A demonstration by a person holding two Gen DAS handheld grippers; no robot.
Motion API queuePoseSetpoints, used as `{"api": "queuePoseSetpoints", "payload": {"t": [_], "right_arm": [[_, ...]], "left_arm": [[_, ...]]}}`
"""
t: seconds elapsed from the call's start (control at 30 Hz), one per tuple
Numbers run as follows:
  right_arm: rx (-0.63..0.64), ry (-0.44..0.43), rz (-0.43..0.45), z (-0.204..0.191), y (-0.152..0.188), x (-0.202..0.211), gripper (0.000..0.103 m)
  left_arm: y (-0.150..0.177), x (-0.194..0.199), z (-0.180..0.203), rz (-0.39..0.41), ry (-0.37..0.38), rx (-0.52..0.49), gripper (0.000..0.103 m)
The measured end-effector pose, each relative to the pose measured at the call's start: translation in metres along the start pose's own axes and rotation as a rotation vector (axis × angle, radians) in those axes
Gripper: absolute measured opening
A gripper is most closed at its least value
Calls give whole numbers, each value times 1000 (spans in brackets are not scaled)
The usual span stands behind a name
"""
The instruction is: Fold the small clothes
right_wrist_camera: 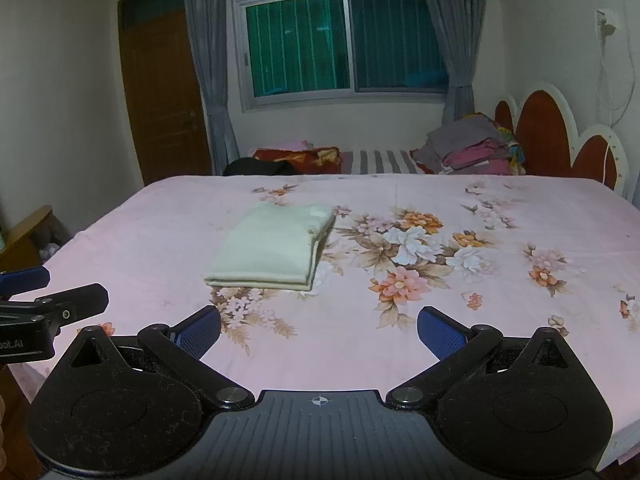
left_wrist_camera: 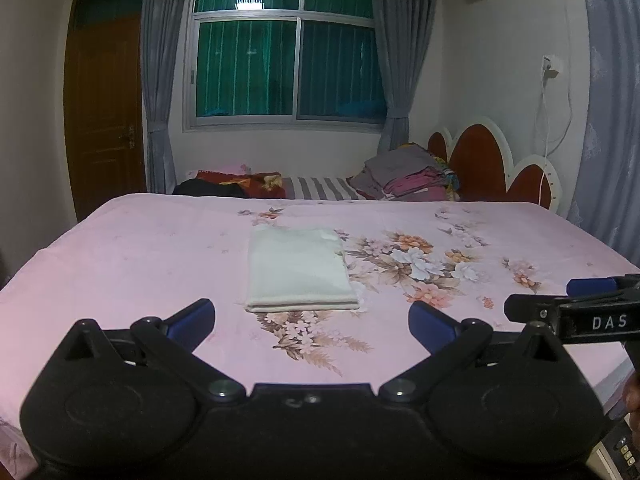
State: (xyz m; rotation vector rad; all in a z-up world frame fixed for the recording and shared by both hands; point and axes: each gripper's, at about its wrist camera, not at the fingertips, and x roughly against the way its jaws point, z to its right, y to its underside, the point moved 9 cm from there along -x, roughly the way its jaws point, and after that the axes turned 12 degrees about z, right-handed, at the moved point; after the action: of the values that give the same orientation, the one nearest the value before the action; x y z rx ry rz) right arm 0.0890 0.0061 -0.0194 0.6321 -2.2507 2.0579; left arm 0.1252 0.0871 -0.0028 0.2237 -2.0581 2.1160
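Note:
A pale cream garment [left_wrist_camera: 298, 270] lies folded into a neat rectangle on the pink floral bedsheet [left_wrist_camera: 140, 256]; it also shows in the right wrist view [right_wrist_camera: 274, 248]. My left gripper [left_wrist_camera: 312, 322] is open and empty, held above the near edge of the bed, just short of the garment. My right gripper [right_wrist_camera: 319, 330] is open and empty, to the right of the left one and a little back from the garment. The right gripper's side shows at the right edge of the left wrist view [left_wrist_camera: 576, 312]. The left gripper shows at the left edge of the right wrist view [right_wrist_camera: 44, 304].
A pile of folded clothes [left_wrist_camera: 408, 178] sits at the far right of the bed by the red and white headboard [left_wrist_camera: 500, 164]. A striped cloth [left_wrist_camera: 320, 188] and a dark red cushion [left_wrist_camera: 244, 182] lie along the far edge. A wooden door [left_wrist_camera: 106, 120] is at the left.

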Motion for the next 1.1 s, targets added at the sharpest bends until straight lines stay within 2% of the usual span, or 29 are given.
{"api": "queuePoseSetpoints", "payload": {"t": [1.1], "right_arm": [[-9,-5,7,9,-7,2,103]], "left_arm": [[-3,-3,-3,6,-11,-4,103]]}}
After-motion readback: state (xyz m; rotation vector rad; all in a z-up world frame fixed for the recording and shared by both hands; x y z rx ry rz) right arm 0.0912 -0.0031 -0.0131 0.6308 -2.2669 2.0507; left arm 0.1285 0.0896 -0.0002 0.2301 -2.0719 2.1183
